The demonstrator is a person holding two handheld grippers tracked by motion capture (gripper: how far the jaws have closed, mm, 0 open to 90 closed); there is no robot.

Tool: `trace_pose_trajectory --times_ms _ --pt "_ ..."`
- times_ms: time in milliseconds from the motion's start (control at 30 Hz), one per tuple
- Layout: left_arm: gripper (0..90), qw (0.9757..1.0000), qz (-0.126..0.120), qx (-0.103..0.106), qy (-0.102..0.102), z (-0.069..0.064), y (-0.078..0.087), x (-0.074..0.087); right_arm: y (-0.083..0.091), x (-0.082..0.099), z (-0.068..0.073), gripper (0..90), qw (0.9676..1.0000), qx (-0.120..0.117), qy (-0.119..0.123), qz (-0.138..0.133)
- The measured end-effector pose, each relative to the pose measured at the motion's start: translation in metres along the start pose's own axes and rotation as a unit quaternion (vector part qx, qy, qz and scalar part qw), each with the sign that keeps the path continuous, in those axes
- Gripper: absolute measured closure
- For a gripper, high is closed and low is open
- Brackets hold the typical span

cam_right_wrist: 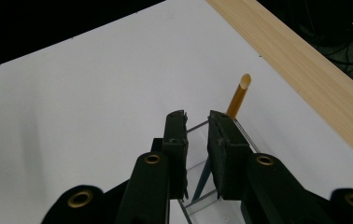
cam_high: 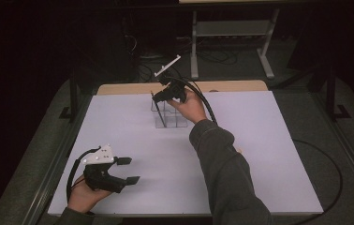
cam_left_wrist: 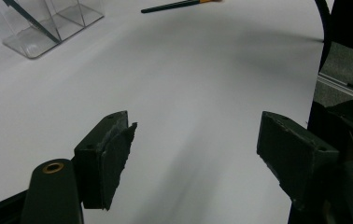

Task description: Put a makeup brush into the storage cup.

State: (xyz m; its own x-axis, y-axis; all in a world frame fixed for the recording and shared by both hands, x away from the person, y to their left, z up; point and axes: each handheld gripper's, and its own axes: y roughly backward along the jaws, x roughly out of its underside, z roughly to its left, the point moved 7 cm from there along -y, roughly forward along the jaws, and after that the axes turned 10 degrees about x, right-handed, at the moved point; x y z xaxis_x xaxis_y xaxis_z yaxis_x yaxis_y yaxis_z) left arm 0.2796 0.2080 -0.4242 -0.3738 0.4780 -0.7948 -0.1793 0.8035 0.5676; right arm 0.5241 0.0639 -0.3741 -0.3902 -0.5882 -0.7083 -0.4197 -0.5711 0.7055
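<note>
Brush (cam_right_wrist: 238, 97) lower end — behind jaws.

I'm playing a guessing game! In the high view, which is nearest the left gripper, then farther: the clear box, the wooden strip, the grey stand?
From the left gripper:
1. Clear box, middle of the table.
2. Wooden strip, along the table's far edge.
3. Grey stand, on the floor beyond the table.

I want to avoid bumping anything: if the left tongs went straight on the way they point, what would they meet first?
Probably nothing soon: ahead of the left tongs lies bare white table; the brush lies far ahead.
</note>
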Motion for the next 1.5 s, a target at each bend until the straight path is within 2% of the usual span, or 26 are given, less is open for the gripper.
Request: trace_pose_trajectory --times_ms 133,167,267,633,933,1000,1067,1100,1233,1267,1300,1333,1367,1400,1433,1467,1500 --pt "25.4 1.0000 0.000 -0.001 -0.001 0.000 0.000 0.000 0.005 0.001 0.001 74.5 1.0000 -0.002 -0.002 -0.002" --pt "25.4 1.0000 0.000 -0.001 0.001 0.000 0.000 0.000 0.009 0.002 0.001 74.0 1.0000 0.000 0.005 -0.008" --pt "25.4 1.0000 0.000 -0.001 0.003 0.000 -0.001 0.000 0.012 0.003 0.003 73.0 1.0000 -0.002 0.000 -0.008" --pt "25.3 1.0000 0.001 -0.003 0.001 0.001 -0.001 0.001 0.027 0.016 0.000 68.9 0.9999 0.001 0.003 -0.013" --pt "24.9 1.0000 0.004 -0.003 0.003 0.001 -0.002 0.001 0.036 0.023 -0.001 64.8 0.9998 -0.004 -0.008 -0.020" --pt "24.8 1.0000 0.005 -0.003 -0.004 0.001 -0.002 0.001 0.039 0.027 -0.002 63.5 0.9997 -0.003 -0.006 -0.022" --pt "24.8 1.0000 0.004 -0.001 0.002 0.000 -0.003 0.001 0.040 0.028 -0.001 63.2 0.9996 -0.005 -0.014 -0.022" --pt "24.7 1.0000 0.005 -0.001 0.002 0.000 -0.003 0.001 0.040 0.029 -0.002 63.0 0.9997 -0.004 -0.008 -0.024" --pt "24.6 1.0000 0.004 -0.001 0.000 0.000 -0.003 0.001 0.043 0.035 -0.002 61.6 0.9996 -0.007 -0.018 -0.022" --pt "24.6 1.0000 0.004 -0.001 0.000 0.000 -0.003 0.001 0.043 0.037 -0.003 61.6 0.9996 -0.006 -0.012 -0.024" --pt "24.5 1.0000 0.004 -0.002 0.001 0.000 -0.003 0.001 0.045 0.037 -0.001 61.5 0.9994 -0.007 -0.025 -0.021" --pt "24.5 1.0000 0.004 -0.002 0.002 0.000 -0.003 0.001 0.045 0.039 -0.003 61.1 0.9996 -0.006 -0.014 -0.025" --pt "24.3 1.0000 0.003 -0.002 0.003 0.000 -0.003 0.001 0.046 0.040 -0.003 60.7 0.9996 -0.005 -0.014 -0.025" --pt "24.2 1.0000 0.002 -0.001 0.004 0.000 -0.003 0.001 0.047 0.041 -0.003 59.9 0.9996 -0.004 -0.017 -0.023" --pt "24.2 1.0000 0.002 -0.001 0.006 0.000 -0.003 0.001 0.049 0.042 -0.001 58.9 0.9994 -0.005 -0.029 -0.020" --pt "24.1 1.0000 0.000 -0.001 0.008 0.000 -0.003 0.001 0.050 0.044 -0.003 58.7 0.9994 -0.006 -0.025 -0.025" --pt "24.1 1.0000 0.000 -0.001 0.008 0.000 -0.003 0.001 0.051 0.045 -0.002 58.5 0.9992 -0.006 -0.031 -0.025"
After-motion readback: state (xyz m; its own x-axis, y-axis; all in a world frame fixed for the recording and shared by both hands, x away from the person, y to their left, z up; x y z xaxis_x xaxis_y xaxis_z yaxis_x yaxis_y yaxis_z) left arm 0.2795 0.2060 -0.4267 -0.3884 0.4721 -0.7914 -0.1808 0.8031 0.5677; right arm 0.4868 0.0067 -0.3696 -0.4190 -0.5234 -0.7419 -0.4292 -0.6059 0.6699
